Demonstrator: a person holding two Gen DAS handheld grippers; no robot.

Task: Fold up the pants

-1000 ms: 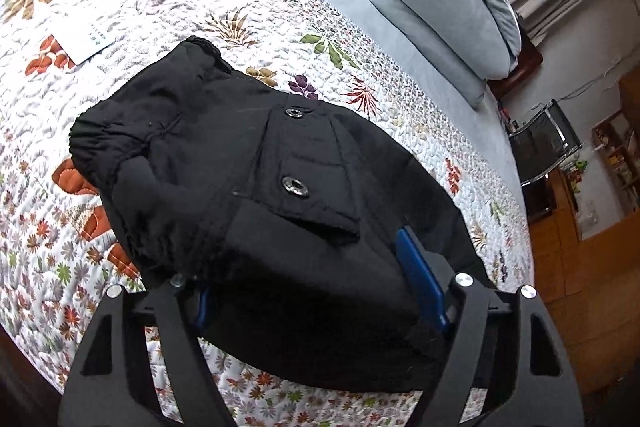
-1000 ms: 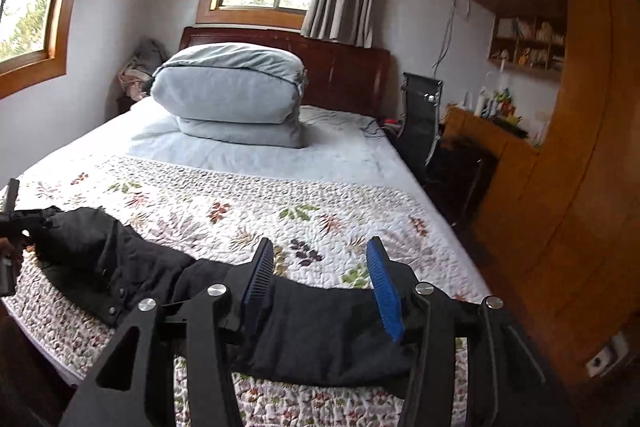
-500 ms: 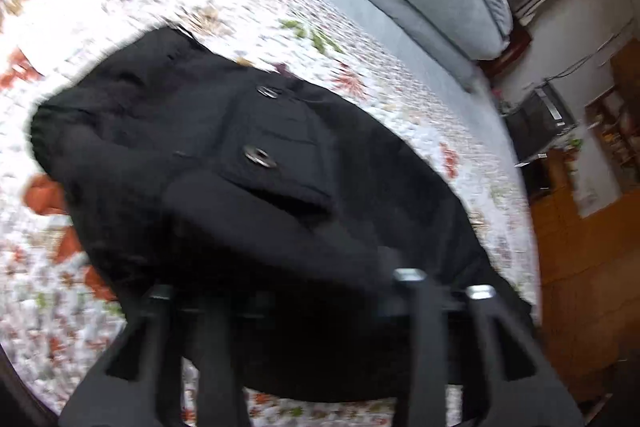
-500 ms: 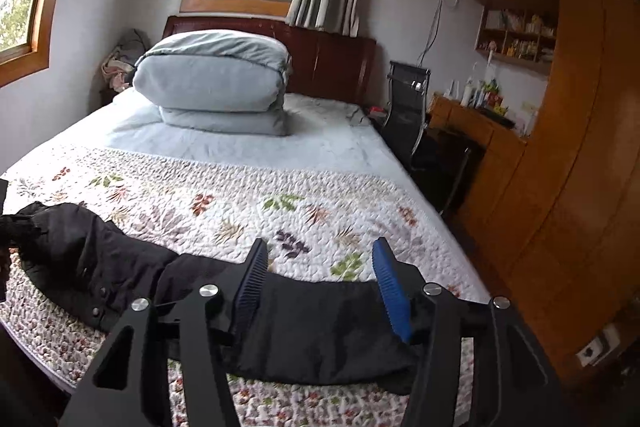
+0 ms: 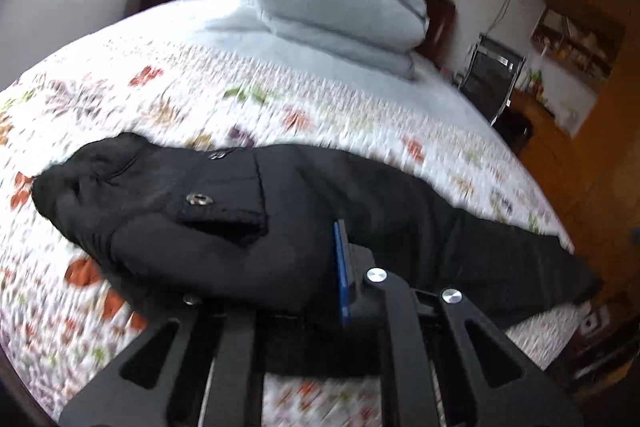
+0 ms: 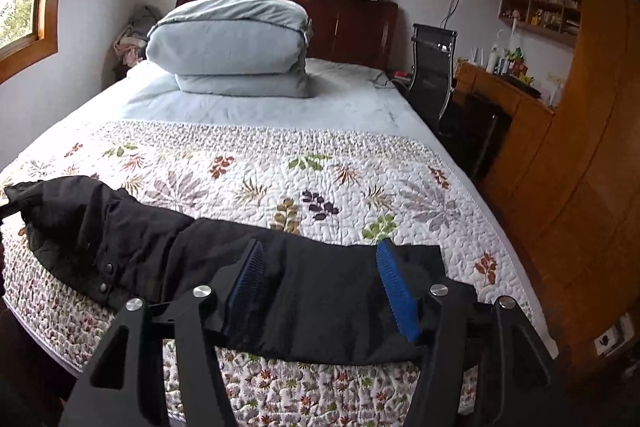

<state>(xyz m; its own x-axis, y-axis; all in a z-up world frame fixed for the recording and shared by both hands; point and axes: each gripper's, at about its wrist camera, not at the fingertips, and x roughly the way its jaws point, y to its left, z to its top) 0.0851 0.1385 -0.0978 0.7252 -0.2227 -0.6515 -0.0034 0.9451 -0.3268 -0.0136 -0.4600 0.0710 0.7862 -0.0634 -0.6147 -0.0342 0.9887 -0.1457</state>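
**Pants gripped at the waist end, across the foot of the bed**

Pants, black, lie stretched across the leaf-printed quilt near the foot of the bed, waist end toward my left and leg ends toward my right. A flap pocket with a metal snap faces up near the waist.

My left gripper is clamped on a fold of the black fabric beside that pocket; only its right-hand blue pad shows, with the cloth bunched against it and covering the other finger.

My right gripper hangs over the leg end with its jaws apart and just widened further; the blue pads straddle the cloth without pressing it.

Containers are few. A wooden wall shelf holds small items too blurred to name, and the desk below it carries a cluster of bottles. A folded blue-grey duvet sits at the headboard, and a black chair stands beside the bed.
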